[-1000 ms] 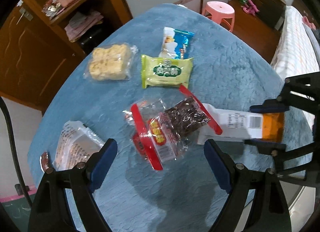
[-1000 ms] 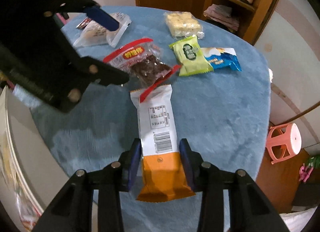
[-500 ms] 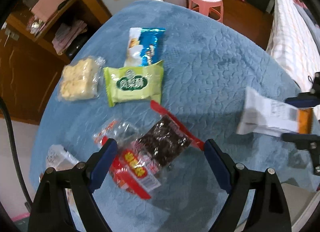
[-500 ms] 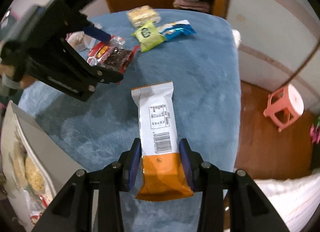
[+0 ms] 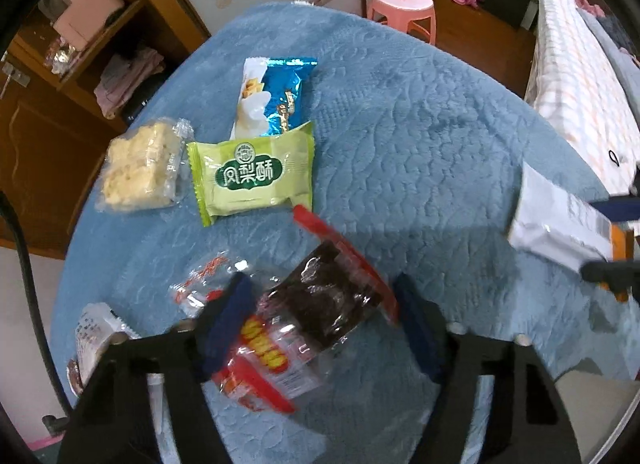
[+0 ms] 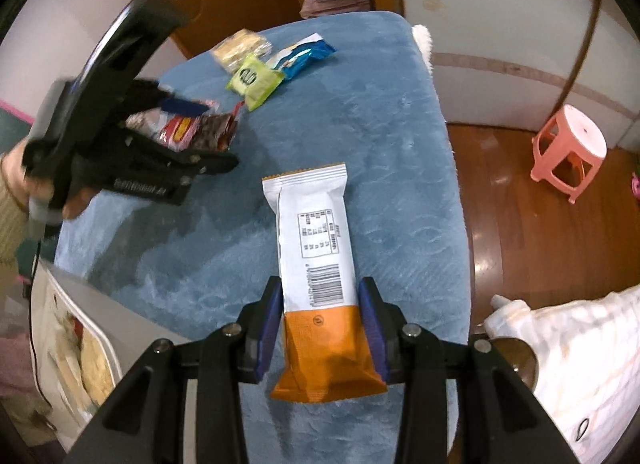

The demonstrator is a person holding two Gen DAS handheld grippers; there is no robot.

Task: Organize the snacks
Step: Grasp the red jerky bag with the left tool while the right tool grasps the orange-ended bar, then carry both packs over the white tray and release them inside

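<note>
The right tongs [image 6: 322,328] are closed on the orange end of a white and orange snack bar [image 6: 316,252], which is held above the blue table [image 6: 384,135], its white end pointing to 12 o'clock in the right wrist view. The left tongs [image 5: 320,328] stand open around a clear packet with red edges [image 5: 316,316] that holds dark pieces; the blue pads [image 5: 228,324] are on both sides of it, and it cannot be told if they touch it. In the left wrist view, at 11 o'clock from this packet, a green packet [image 5: 252,179] lies on the table, with a clear bag of pale yellow pieces [image 5: 138,167] just beside it at 9 o'clock and a blue and white packet [image 5: 274,97] touching it at 12 o'clock. A small clear wrapper [image 5: 96,328] lies near the table edge at 8 o'clock. A white bag [image 6: 76,348] stands beside the table at 8 o'clock in the right wrist view, with pale snacks inside. The room has a wooden floor, a pink stool [image 6: 570,151], a wooden shelf [image 5: 80,35] and a bed [image 5: 580,79] with a checked cover.
</note>
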